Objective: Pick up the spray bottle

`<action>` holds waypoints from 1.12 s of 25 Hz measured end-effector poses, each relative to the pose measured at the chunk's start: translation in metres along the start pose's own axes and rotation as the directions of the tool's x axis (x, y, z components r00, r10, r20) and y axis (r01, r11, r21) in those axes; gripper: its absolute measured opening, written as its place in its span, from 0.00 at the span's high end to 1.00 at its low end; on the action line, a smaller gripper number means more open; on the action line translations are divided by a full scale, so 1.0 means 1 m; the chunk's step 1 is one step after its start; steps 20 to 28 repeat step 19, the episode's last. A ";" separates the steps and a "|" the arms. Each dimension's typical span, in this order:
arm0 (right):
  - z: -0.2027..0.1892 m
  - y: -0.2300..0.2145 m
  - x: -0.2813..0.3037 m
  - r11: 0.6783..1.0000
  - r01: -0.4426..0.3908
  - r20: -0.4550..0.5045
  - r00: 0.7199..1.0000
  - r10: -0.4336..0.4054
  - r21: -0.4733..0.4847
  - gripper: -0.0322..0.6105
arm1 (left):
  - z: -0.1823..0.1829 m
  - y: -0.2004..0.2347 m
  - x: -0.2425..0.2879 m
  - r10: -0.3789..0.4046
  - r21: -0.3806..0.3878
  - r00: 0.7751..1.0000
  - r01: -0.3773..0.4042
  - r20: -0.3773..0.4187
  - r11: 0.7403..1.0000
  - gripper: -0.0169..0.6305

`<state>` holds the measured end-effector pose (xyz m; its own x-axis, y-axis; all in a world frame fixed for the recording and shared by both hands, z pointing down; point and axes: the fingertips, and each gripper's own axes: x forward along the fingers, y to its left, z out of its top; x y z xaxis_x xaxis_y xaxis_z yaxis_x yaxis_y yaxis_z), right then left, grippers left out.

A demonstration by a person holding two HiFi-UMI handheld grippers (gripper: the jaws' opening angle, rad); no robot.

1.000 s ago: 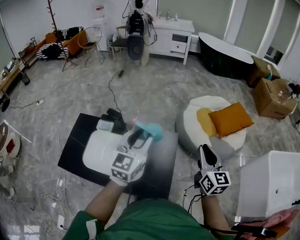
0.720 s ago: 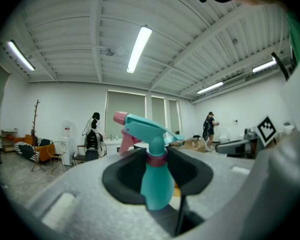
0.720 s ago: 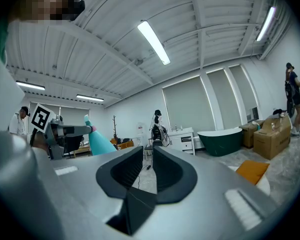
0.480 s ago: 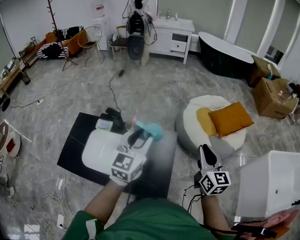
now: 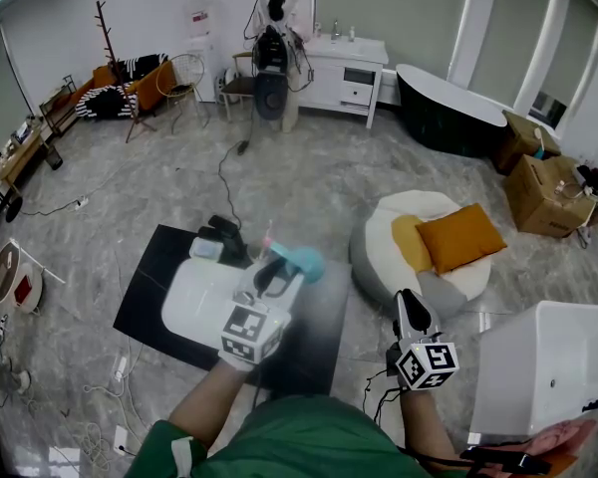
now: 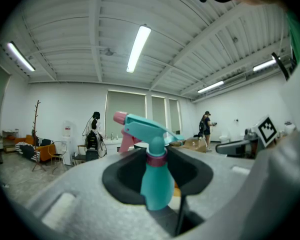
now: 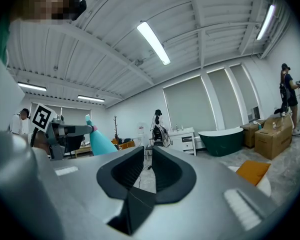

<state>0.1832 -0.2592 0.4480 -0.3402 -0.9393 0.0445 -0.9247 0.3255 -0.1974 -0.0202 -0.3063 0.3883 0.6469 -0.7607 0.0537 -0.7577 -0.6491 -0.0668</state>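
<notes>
- My left gripper (image 6: 158, 170) is closed on the spray bottle (image 6: 155, 186). The two black pads press the teal body just below the pink collar, one from each side.
- I think I hold it high, near the neck, so that the wider body under the pads cannot slip up and the trigger head stays free.
- The bottle stands nearly upright in the grip, with its pink nozzle pointing to the left in the left gripper view.
- My right gripper (image 7: 149, 171) is almost closed. Only a thin slit is between its pads and nothing is in it. It waits at my right side, well apart from the bottle, because one hand seems enough here.
- The head view shows what the gripper views do not: the bottle hangs over a black mat (image 5: 145, 302) and a white box (image 5: 194, 302), and seems to touch neither.
- The right gripper view shows the bottle from the side, beside the marker cube (image 7: 40, 117) of my left gripper.
- In my judgement the picking up is already done.
</notes>
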 end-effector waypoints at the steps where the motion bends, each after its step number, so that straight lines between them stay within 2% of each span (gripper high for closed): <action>1: 0.000 -0.002 -0.001 1.000 0.000 0.000 1.000 0.000 0.000 0.87 | 0.000 -0.002 0.001 0.001 -0.001 1.000 -0.001 0.000 1.000 0.77; 19: -0.001 -0.040 -0.009 1.000 -0.031 -0.002 1.000 0.031 -0.001 0.87 | -0.002 -0.031 0.024 0.036 0.021 0.999 -0.036 0.001 0.999 0.77; 28: -0.001 -0.040 -0.009 1.000 -0.031 -0.002 1.000 0.031 -0.001 0.87 | -0.002 -0.031 0.024 0.036 0.021 0.999 -0.036 0.001 0.999 0.77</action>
